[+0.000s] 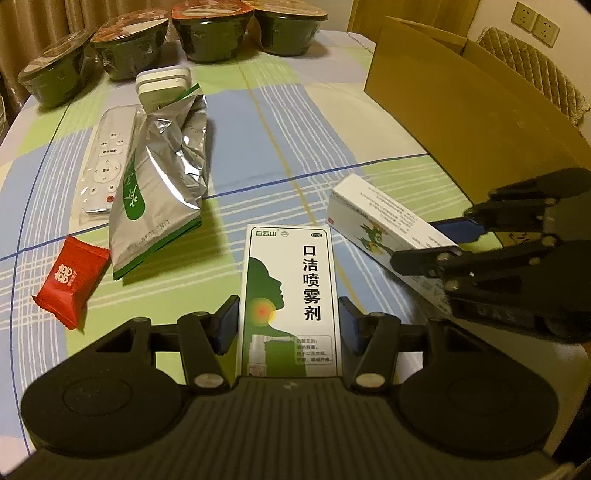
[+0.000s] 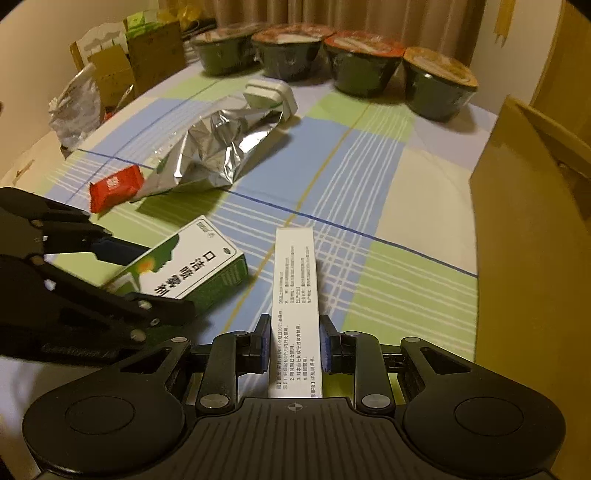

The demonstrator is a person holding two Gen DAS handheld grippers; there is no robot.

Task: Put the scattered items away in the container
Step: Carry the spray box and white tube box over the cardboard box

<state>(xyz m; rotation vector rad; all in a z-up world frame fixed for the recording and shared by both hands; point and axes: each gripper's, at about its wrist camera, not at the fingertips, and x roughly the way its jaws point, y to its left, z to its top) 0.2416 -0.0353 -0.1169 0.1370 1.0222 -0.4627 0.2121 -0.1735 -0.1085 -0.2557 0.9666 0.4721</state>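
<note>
Far to the left of the left gripper (image 1: 288, 325) lies a red candy packet (image 1: 70, 280) on the counter (image 1: 332, 147). Ahead of it and still to the left are a crinkly silver bag (image 1: 162, 177) and a white remote (image 1: 103, 162) tucked partly under the bag. Past them sits a small white case (image 1: 162, 86), and at the far edge stands a row of dark bowls (image 1: 210, 33) with lids. These things are all spread out, so they still need picking up. The left gripper is closed on the sides of a green and white spray box (image 1: 291, 299), near its bottom end, so the box sticks out forward and will not slip. Just to its right, the right gripper (image 2: 293, 341) squeezes a long white box (image 2: 295, 306) by its thin sides the same way. The two held boxes are close but do not touch. I cannot tell if they are lifted or lie on the counter. Further right of both grippers stands the brown cardboard box (image 1: 461, 122), open at the top. I think this is where everything goes, so both boxes likely need to be carried over its wall and let go inside.
</note>
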